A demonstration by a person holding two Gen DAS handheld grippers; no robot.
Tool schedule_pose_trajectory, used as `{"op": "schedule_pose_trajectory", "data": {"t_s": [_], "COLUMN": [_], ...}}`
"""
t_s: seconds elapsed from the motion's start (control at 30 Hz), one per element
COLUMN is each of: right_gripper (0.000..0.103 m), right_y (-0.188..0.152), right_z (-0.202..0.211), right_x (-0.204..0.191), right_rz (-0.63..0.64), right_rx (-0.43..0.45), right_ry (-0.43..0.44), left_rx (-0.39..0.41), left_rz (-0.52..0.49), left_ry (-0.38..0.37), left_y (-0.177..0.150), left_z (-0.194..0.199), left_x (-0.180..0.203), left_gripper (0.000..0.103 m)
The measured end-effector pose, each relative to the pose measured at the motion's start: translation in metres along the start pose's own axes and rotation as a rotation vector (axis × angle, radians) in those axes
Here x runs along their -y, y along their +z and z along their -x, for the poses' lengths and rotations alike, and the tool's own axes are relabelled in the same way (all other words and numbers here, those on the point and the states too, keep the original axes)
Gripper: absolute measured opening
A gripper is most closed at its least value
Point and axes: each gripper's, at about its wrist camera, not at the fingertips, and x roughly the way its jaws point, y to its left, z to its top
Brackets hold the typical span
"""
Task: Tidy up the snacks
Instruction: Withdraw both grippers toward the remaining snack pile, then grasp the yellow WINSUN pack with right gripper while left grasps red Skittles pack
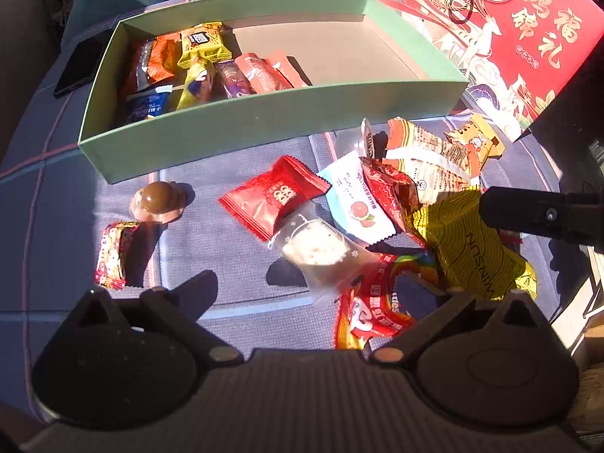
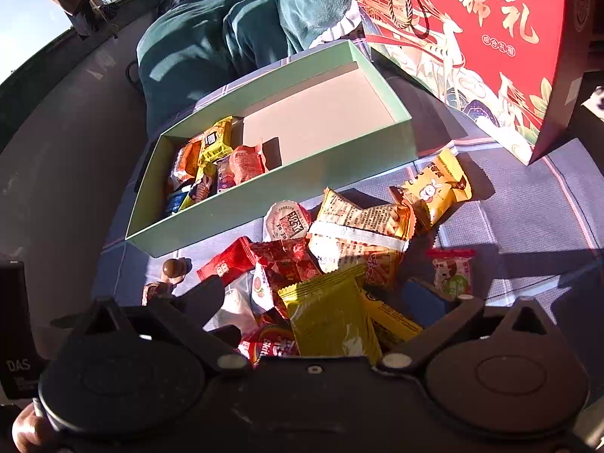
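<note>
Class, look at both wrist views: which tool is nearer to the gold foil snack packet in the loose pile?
Right. The right tool is open directly over the gold foil snack packet, its finger touching it. The left tool is open, hovering beside the packet.

One green box point(image 1: 264, 120), one red gift bag point(image 1: 528, 37), one phone point(image 1: 75, 64)

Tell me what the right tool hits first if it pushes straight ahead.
Probably the olive-yellow packet, lying between the open right tool fingers atop the snack pile; depth is uncertain.
</note>
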Motion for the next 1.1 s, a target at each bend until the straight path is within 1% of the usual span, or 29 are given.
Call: {"op": "schedule_pose_trajectory", "data": {"t_s": [0.13,0.27,0.33,0.47,0.53,0.57,0.6,0.7,0.77,0.8,0.87,0.9,0.93,0.97,1.0,1.03,1.1], "right_gripper": [0.103,0.102,0.098,0.080,0.074,0.064,0.046,0.045,0.034,0.034,0.034,0.035,0.036,0.039,0.043,0.045,0.048], "right_y": [-0.016,-0.028,-0.032,-0.038,-0.042,-0.043,-0.044,-0.044,-0.044,-0.043,-0.043,-0.044,-0.044,-0.045,-0.045,-0.046,-0.046], "right_z": [-0.006,-0.010,-0.012,-0.020,-0.022,-0.022,-0.023,-0.022,-0.021,-0.021,-0.020,-0.020,-0.020,-0.020,-0.019,-0.018,-0.016], "right_x": [0.007,0.007,0.003,-0.002,-0.005,-0.007,-0.010,-0.008,-0.003,0.000,0.005,0.007,0.008,0.008,0.009,0.008,0.007], "right_rz": [-0.018,0.002,0.036,0.090,0.126,0.152,0.178,0.179,0.164,0.151,0.131,0.127,0.122,0.114,0.110,0.113,0.117], "right_rx": [-0.020,-0.031,-0.025,-0.030,-0.011,-0.002,0.004,0.010,0.015,0.013,0.013,0.012,0.010,0.007,0.004,0.005,0.010], "right_ry": [-0.009,-0.024,-0.044,-0.083,-0.105,-0.114,-0.127,-0.115,-0.107,-0.093,-0.075,-0.072,-0.068,-0.063,-0.062,-0.067,-0.075], "left_rx": [-0.029,-0.032,-0.034,-0.042,-0.054,-0.059,-0.064,-0.064,-0.061,-0.054,-0.037,-0.028,-0.015,-0.004,0.001,0.006,0.011], "left_rz": [-0.016,-0.009,-0.012,-0.037,-0.049,-0.051,-0.054,-0.069,-0.087,-0.105,-0.142,-0.159,-0.176,-0.186,-0.193,-0.196,-0.190], "left_ry": [0.006,0.000,-0.004,-0.014,-0.019,-0.020,-0.023,-0.020,-0.021,-0.024,-0.029,-0.034,-0.044,-0.057,-0.070,-0.081,-0.092], "left_y": [-0.014,-0.015,-0.016,-0.019,-0.020,-0.021,-0.021,-0.022,-0.023,-0.023,-0.025,-0.026,-0.026,-0.026,-0.026,-0.026,-0.025], "left_z": [-0.006,-0.009,-0.010,-0.014,-0.017,-0.019,-0.020,-0.023,-0.022,-0.021,-0.018,-0.017,-0.014,-0.012,-0.011,-0.010,-0.009], "left_x": [0.000,0.002,0.004,0.012,0.015,0.016,0.017,0.022,0.026,0.031,0.039,0.042,0.046,0.048,0.050,0.051,0.051], "left_gripper": [0.103,0.103,0.103,0.103,0.103,0.103,0.103,0.103,0.102,0.100,0.085,0.081,0.070,0.052,0.045,0.037,0.034]}}
